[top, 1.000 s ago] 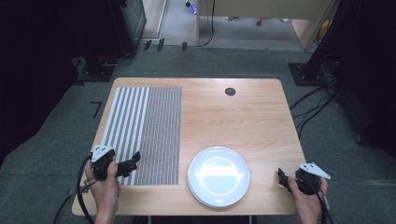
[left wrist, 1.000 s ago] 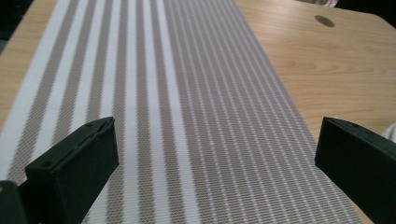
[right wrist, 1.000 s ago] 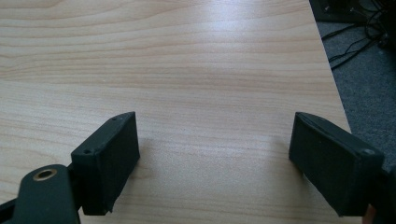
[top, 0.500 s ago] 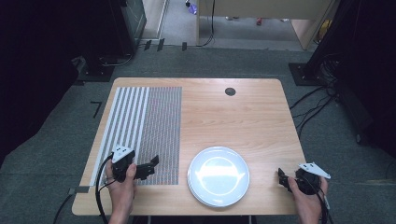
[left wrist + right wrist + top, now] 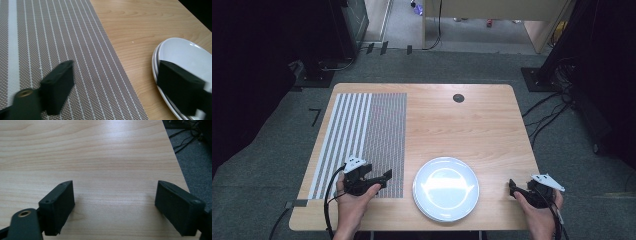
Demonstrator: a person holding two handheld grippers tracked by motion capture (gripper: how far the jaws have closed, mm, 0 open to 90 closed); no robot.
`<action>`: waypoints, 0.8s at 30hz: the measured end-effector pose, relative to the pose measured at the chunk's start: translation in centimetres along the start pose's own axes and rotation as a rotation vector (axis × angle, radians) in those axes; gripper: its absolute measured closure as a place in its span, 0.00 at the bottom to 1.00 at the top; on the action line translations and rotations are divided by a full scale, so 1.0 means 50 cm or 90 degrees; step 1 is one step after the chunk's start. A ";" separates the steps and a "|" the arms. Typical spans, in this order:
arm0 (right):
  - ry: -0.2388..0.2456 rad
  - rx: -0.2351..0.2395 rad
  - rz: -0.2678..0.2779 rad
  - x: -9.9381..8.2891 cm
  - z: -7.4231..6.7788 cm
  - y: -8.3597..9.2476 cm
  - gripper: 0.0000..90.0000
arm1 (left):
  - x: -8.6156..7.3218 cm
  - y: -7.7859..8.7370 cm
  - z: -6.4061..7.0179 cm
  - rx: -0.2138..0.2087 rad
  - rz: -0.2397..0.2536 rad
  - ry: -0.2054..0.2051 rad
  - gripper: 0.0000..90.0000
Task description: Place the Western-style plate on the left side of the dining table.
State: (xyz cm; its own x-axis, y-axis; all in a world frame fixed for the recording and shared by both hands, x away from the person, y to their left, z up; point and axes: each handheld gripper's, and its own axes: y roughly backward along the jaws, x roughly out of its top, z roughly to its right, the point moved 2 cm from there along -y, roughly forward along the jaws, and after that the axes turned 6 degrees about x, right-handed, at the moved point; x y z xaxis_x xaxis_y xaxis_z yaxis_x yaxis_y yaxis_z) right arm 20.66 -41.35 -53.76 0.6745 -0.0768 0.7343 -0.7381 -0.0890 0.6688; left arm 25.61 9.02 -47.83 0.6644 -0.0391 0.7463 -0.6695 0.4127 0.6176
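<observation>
our left gripper [image 5: 379,179] shifted right across striped mat [image 5: 362,135] toward white plate [image 5: 446,188]; both grippers wide open, empty; right gripper [image 5: 515,187] idle on bench [image 5: 462,125].

high: overhead, whole table [image 5: 452,125] | L cam: low, close, shares plate [image 5: 185,57] w/ high | R cam: low over bare wood

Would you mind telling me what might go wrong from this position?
1. The left claw is open beside the white plates; approaching too low could knock their rim.
2. The plates sit near the table's front edge, so a push might slide them off.
3. The claw could snag the striped placemat beneath it.
</observation>
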 end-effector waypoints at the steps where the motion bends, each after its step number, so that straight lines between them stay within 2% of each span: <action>1: -0.004 -0.002 0.002 0.001 -0.002 0.000 0.20 | -0.002 -0.004 0.007 -0.013 -0.006 -0.003 0.26; 4: -0.016 0.004 0.009 0.004 -0.009 0.001 0.21 | -0.005 -0.007 0.017 -0.026 -0.012 -0.007 0.37; 5: -0.033 0.020 0.023 0.008 -0.018 0.006 0.23 | -0.007 -0.008 0.025 -0.034 -0.012 -0.011 0.41; 6: -0.031 0.023 0.030 0.011 -0.023 0.009 0.23 | -0.007 -0.008 0.025 -0.034 -0.012 -0.011 0.46; 8: -0.026 0.029 0.043 0.015 -0.034 0.016 0.29 | -0.009 -0.008 0.034 -0.055 -0.012 -0.017 0.57; 9: -0.026 0.044 0.050 0.017 -0.040 0.020 0.33 | -0.011 -0.010 0.041 -0.070 -0.016 -0.019 0.61; 10: -0.026 0.044 0.050 0.017 -0.040 0.020 0.33 | -0.011 -0.010 0.041 -0.070 -0.016 -0.019 0.65; 11: -0.031 0.067 0.057 0.020 -0.048 0.026 0.41 | -0.014 -0.014 0.046 -0.097 -0.021 -0.009 0.68; 12: -0.031 0.067 0.057 0.020 -0.048 0.026 0.41 | -0.014 -0.014 0.046 -0.097 -0.021 -0.009 0.70; 13: -0.039 0.090 0.064 0.022 -0.055 0.030 0.48 | -0.017 -0.019 0.050 -0.117 -0.029 0.000 0.73; 14: -0.039 0.090 0.064 0.022 -0.055 0.030 0.48 | -0.017 -0.019 0.050 -0.117 -0.029 0.000 0.77; 15: -0.056 0.120 0.078 0.024 -0.064 0.034 0.51 | -0.019 -0.021 0.052 -0.128 -0.034 0.004 0.79; 16: -0.056 0.120 0.078 0.024 -0.064 0.034 0.51 | -0.021 -0.023 0.054 -0.136 -0.037 0.008 0.79; 17: -0.072 0.148 0.089 0.025 -0.074 0.037 0.54 | -0.025 -0.029 0.060 -0.150 -0.048 0.009 0.82; 19: -0.074 0.171 0.095 0.024 -0.084 0.037 0.55 | -0.030 -0.034 0.068 -0.159 -0.058 0.005 0.83; 20: -0.072 0.182 0.095 0.023 -0.092 0.036 0.56 | -0.030 -0.034 0.068 -0.159 -0.058 0.005 0.83; 21: -0.073 0.192 0.092 0.022 -0.098 0.035 0.57 | -0.033 -0.038 0.073 -0.176 -0.065 0.010 0.83; 22: -0.073 0.192 0.092 0.022 -0.098 0.035 0.57 | -0.033 -0.038 0.073 -0.176 -0.065 0.010 0.83; 23: -0.072 0.207 0.075 0.020 -0.109 0.033 0.60 | -0.037 -0.043 0.079 -0.188 -0.074 0.012 0.83; 24: -0.070 0.211 0.065 0.019 -0.115 0.032 0.61 | -0.040 -0.045 0.081 -0.189 -0.077 0.009 0.84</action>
State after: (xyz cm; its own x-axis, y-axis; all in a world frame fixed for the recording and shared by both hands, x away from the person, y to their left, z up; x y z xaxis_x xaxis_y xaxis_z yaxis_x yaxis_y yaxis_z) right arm 20.04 -35.85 -51.33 0.6083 -0.2073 0.7662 -0.7693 -0.3916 0.5048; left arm 24.44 4.47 -49.69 0.7395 -0.0929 0.6667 -0.4602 0.6530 0.6015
